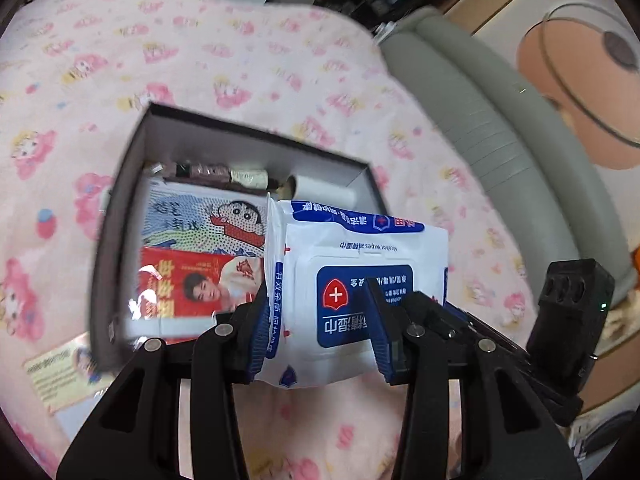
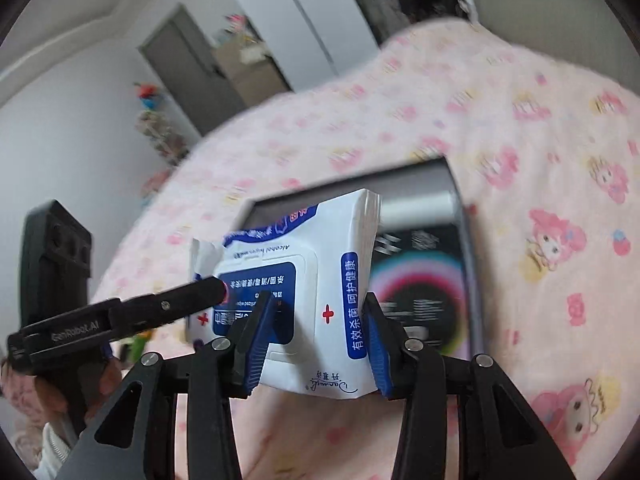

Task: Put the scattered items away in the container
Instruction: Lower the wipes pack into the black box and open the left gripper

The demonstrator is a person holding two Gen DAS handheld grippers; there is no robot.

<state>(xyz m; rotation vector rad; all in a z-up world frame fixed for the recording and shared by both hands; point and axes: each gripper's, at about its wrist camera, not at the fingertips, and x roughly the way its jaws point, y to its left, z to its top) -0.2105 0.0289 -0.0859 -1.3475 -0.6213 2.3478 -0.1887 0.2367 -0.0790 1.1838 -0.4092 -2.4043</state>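
Note:
A white and blue pack of alcohol wipes (image 1: 360, 280) is held in the air over the near right corner of a dark open box (image 1: 120, 208) on the bed. My left gripper (image 1: 316, 320) is shut on one side of the pack. My right gripper (image 2: 316, 332) is shut on its other side (image 2: 320, 288). The box (image 2: 466, 216) holds a cartoon-print pack (image 1: 204, 220), a red packet (image 1: 188, 284), a white roll (image 1: 324, 192) and small bottles (image 1: 224, 172). The left gripper's body (image 2: 120, 320) shows in the right wrist view.
A pink cartoon-print blanket (image 1: 240, 60) covers the bed. A yellow-green card (image 1: 60, 376) lies on it beside the box's near left corner. A grey padded headboard (image 1: 480, 112) runs along the right. A door (image 2: 188, 72) and shelves stand beyond the bed.

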